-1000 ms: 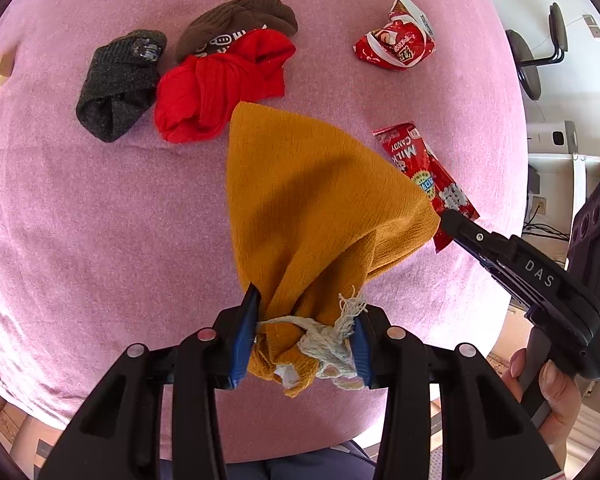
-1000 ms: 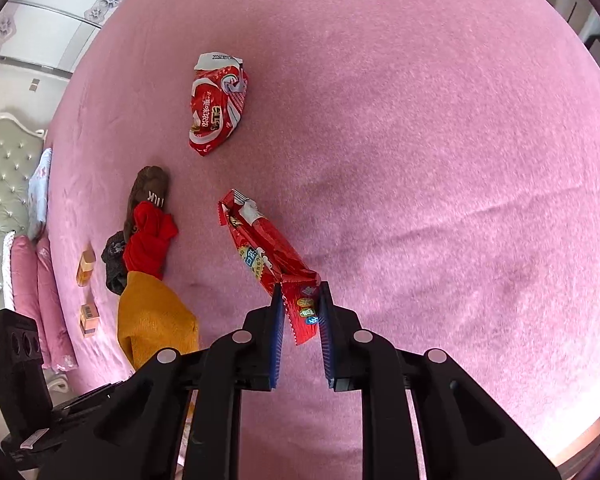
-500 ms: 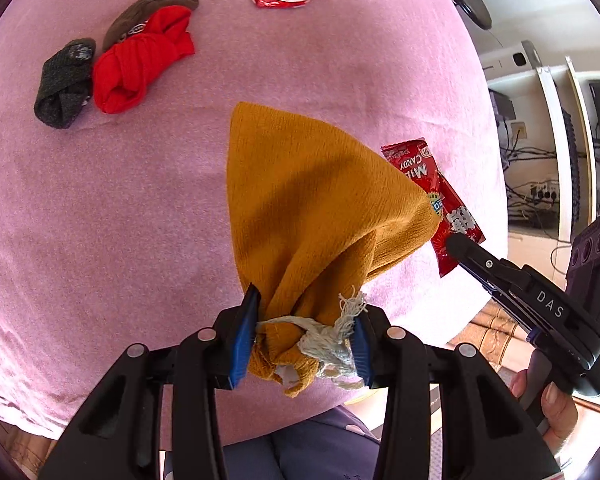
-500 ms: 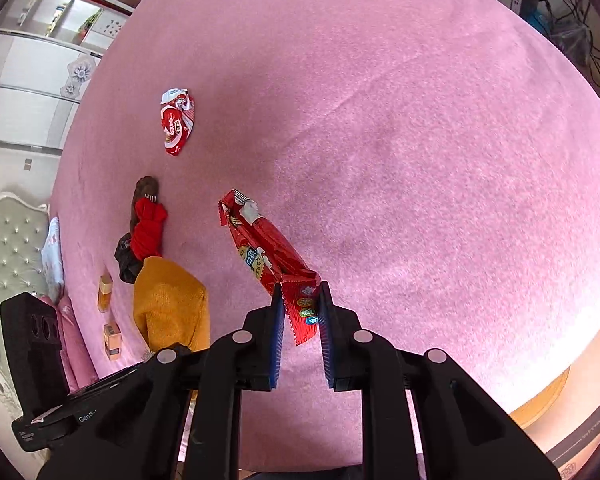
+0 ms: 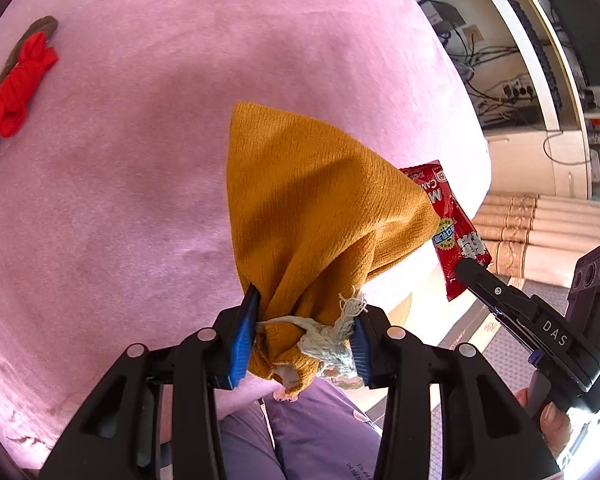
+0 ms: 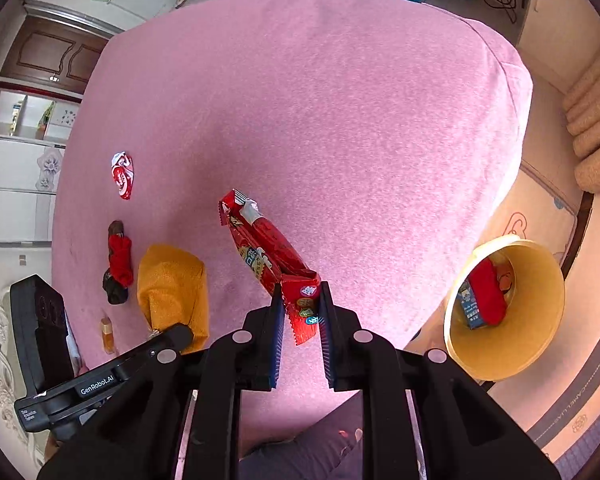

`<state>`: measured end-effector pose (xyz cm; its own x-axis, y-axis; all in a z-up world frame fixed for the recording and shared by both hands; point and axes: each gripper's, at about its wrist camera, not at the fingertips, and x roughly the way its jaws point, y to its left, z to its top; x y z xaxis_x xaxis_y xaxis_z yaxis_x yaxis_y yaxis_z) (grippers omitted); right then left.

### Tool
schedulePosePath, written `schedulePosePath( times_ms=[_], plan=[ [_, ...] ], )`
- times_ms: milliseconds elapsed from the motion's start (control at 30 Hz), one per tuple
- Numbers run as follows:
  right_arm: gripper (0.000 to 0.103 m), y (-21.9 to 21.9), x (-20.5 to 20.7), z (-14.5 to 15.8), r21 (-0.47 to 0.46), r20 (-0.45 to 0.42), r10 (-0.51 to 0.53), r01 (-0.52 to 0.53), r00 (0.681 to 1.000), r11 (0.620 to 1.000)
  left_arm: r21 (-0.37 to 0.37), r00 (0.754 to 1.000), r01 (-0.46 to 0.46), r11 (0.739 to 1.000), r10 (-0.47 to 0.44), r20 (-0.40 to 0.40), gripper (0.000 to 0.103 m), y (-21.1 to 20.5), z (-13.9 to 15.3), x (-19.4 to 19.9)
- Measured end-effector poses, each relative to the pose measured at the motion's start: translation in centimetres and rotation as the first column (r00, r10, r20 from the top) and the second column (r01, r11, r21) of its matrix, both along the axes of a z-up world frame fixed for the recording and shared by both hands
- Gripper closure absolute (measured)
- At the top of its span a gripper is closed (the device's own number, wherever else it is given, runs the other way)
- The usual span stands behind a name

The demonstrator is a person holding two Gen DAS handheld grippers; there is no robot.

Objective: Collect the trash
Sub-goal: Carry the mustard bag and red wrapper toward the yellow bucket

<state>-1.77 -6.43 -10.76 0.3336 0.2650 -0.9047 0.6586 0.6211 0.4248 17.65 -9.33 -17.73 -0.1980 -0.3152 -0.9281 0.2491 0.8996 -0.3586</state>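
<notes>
The left gripper (image 5: pixel 303 334) is clamped on the gathered, cord-tied neck of a mustard-yellow knitted bag (image 5: pixel 316 216), which hangs over the pink bed (image 5: pixel 140 200). The right gripper (image 6: pixel 299 320) is closed tight on the crimped end of a long red candy wrapper (image 6: pixel 268 252), whose free end points away toward 11 o'clock in the right wrist view. In the left wrist view that wrapper shows at 3 o'clock of the bag, partly covered by it; a white "M" and "CA" can be read on it, and the rest of the print, with a round blue-and-gold badge, is too small to read. The right gripper's black body there bears "DAS", and a hand (image 5: pixel 550 420) grips its handle at the lower right. In the right wrist view the left gripper's body reads "GenRobot.AI". A second crumpled red-and-white wrapper (image 6: pixel 123 176) lies on the bed at 10 o'clock, its lettering unreadable. Near the bag lies a pile of red, brown and dark grey knitted socks (image 6: pixel 118 264). Off the bed's edge at 3 o'clock stands a tan bin (image 6: pixel 540 320), holding something red and a blue packet. Purple trousers (image 5: pixel 300 436) show below the grippers.
</notes>
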Motion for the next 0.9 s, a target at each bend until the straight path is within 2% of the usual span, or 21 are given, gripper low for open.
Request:
schedulePosePath(
  times_ms=[267, 500, 667, 900],
  plan=[
    [0.087, -4.8, -9.6, 0.2, -0.005, -0.012, -0.146, 0.146, 0.989, 0.989, 0.012, 0.983, 0.181, 0.983, -0.181, -0.017, 0.062, -6.5, 0.0, -6.4],
    [0.087, -7.8, -19.1, -0.8, -0.005, -0.048, -0.267, 0.267, 0.963, 0.964, 0.027, 0.949, 0.314, 0.949, -0.313, -0.046, 0.062, -11.8, -0.8, -13.5],
    [0.086, -9.4, -25.6, -2.7, 0.027, -0.092, -0.341, 0.345, 0.936, 0.938, 0.045, 0.906, 0.421, 0.906, -0.417, -0.067, 0.062, -16.3, -2.3, -17.8],
    [0.086, -10.5, -31.7, -5.2, 0.079, -0.12, -0.43, 0.441, 0.895, 0.894, 0.105, 0.822, 0.57, 0.815, -0.564, -0.077, 0.062, -21.6, -4.6, -23.4]
  ],
)
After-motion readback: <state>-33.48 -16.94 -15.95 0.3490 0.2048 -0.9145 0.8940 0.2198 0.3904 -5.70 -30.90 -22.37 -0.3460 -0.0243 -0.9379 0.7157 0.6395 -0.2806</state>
